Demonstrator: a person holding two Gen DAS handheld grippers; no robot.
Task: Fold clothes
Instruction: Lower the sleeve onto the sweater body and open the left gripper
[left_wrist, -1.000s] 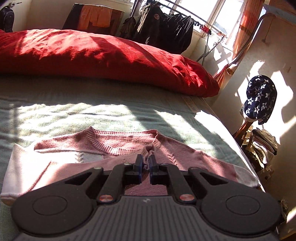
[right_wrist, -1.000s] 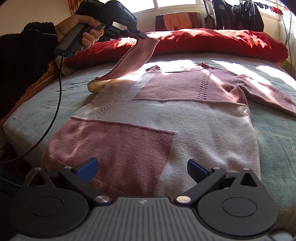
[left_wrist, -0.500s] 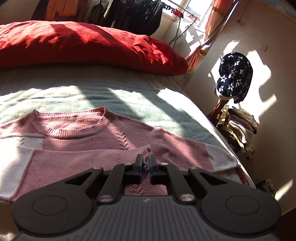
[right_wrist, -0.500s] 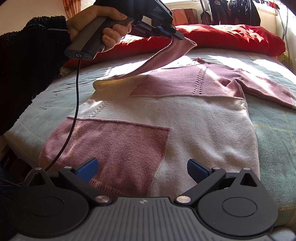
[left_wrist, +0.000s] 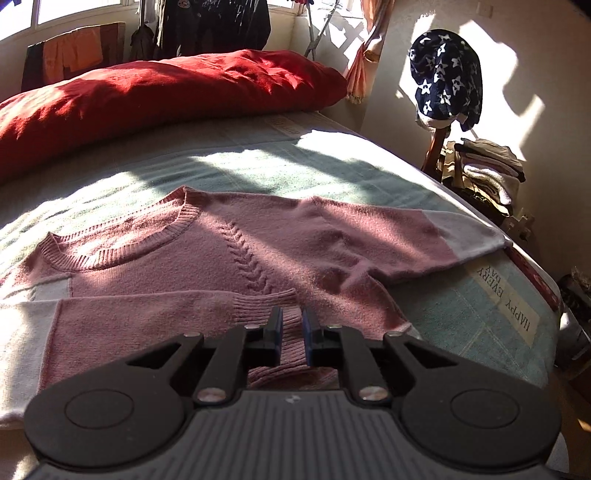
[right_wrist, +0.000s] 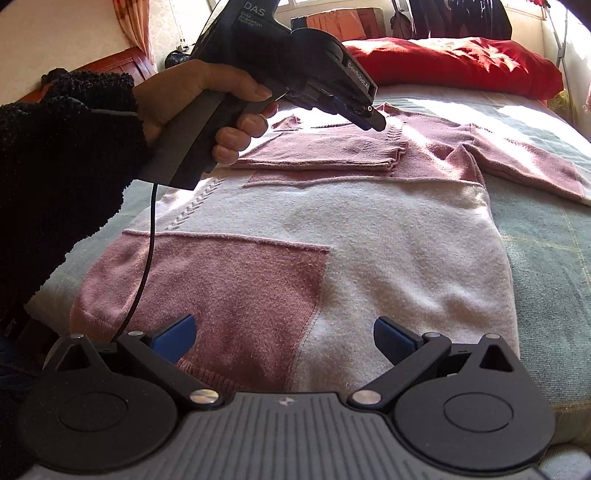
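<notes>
Lying flat and face-up on the pale green bedspread (right_wrist: 546, 236), the pink-and-cream colour-block knitted sweater (right_wrist: 332, 229) occupied most of the near half of the bed, its hem toward the right wrist camera and its ribbed neckline (left_wrist: 122, 243) toward the long red pillow (left_wrist: 166, 96) at the head. One sleeve had been brought across the chest, its ribbed pink cuff (left_wrist: 269, 306) resting near the cable-stitch line at mid-front; the other sleeve (left_wrist: 388, 236), pink with a cream end, was spread outward toward the bed's edge, unfolded. The left gripper (left_wrist: 291, 328), held in a hand (right_wrist: 207, 99) with a black fleecy sleeve, sat low over that cuff; its jaws had just been opening and stood narrowly apart, the cuff between the blue pads but seemingly no longer pinched. The right gripper (right_wrist: 284, 332) hovered above the hem with its jaws wide and nothing between them. Judged from this layout, the fold was at an early stage: one sleeve laid in, with the second sleeve and the body folds apparently left to do. A star-patterned navy garment (left_wrist: 447, 81) hung by the wall, beyond the bed
</notes>
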